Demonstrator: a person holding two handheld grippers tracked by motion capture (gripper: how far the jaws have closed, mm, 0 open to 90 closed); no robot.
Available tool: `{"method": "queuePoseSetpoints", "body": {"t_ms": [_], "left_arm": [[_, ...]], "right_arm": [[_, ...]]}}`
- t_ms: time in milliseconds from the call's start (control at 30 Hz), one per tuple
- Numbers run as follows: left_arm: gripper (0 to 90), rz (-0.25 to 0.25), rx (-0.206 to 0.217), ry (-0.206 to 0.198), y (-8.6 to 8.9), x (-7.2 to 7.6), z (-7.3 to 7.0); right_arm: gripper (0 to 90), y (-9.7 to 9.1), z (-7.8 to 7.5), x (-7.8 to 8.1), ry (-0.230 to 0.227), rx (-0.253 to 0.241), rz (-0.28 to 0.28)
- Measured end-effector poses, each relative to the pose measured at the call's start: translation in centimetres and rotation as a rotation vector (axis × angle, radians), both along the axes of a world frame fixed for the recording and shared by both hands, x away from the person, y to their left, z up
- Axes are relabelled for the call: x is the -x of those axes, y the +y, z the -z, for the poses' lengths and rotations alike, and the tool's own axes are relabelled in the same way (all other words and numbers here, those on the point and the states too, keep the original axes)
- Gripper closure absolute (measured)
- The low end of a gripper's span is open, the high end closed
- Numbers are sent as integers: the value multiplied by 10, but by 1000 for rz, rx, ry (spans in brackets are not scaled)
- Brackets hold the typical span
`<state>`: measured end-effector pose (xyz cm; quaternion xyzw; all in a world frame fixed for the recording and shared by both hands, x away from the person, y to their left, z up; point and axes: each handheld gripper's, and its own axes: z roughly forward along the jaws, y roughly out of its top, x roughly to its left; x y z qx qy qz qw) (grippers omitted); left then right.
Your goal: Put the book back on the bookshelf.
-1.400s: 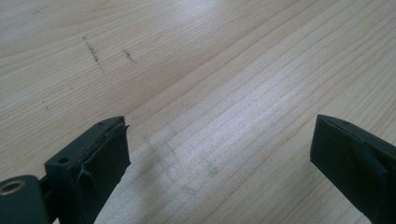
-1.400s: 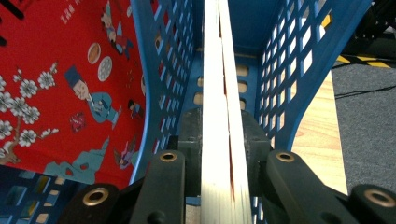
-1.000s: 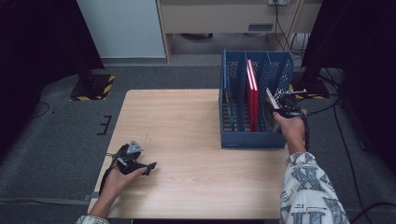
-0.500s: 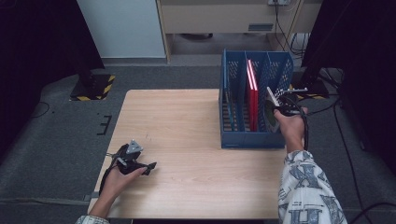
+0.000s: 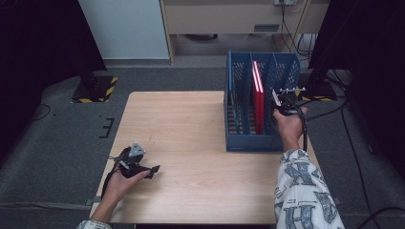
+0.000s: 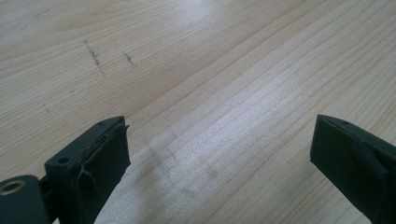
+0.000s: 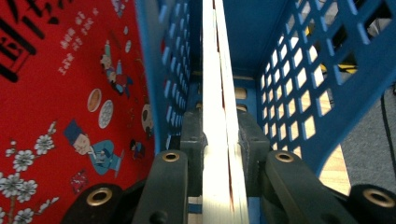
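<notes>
Your left gripper [image 5: 152, 170] rests on the table [image 5: 191, 133] near its left edge, jaws wide apart, holding nothing. Your right gripper [image 7: 219, 140] clamps a thin book [image 7: 215, 93] edge-on, inside the blue rack's [image 5: 239, 86] rightmost compartment, right of the red book [image 5: 258, 98].

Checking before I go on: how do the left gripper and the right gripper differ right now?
The left gripper has its jaws wide apart with nothing between them; the right gripper is shut on a thin book. The left lies low over the bare table; the right is raised at the blue file rack. Both are hand-held.
</notes>
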<state>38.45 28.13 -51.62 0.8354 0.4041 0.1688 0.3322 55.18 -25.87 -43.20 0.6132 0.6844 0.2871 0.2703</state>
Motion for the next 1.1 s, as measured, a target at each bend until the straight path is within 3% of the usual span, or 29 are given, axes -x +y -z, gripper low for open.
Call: {"method": "queuePoseSetpoints", "body": {"t_ms": [133,567,633,767,1100], "left_arm": [[38,-2,0,0,1,0,-1],[38,-1,3,-5,0,1,-2],[38,-1,4,-6,0,1,-3],[38,0,4,-7,0,1,-3],[39,-2,5,-8,0,0,-2]], "right_arm": [[759,4,1,1,2,24,-14],[649,5,-3,8,-6,5,-35],[658,5,-3,9,-5,6,-34],[757,4,-3,10,-5,32,-35],[762,1,-3,7,-20,74,11]]}}
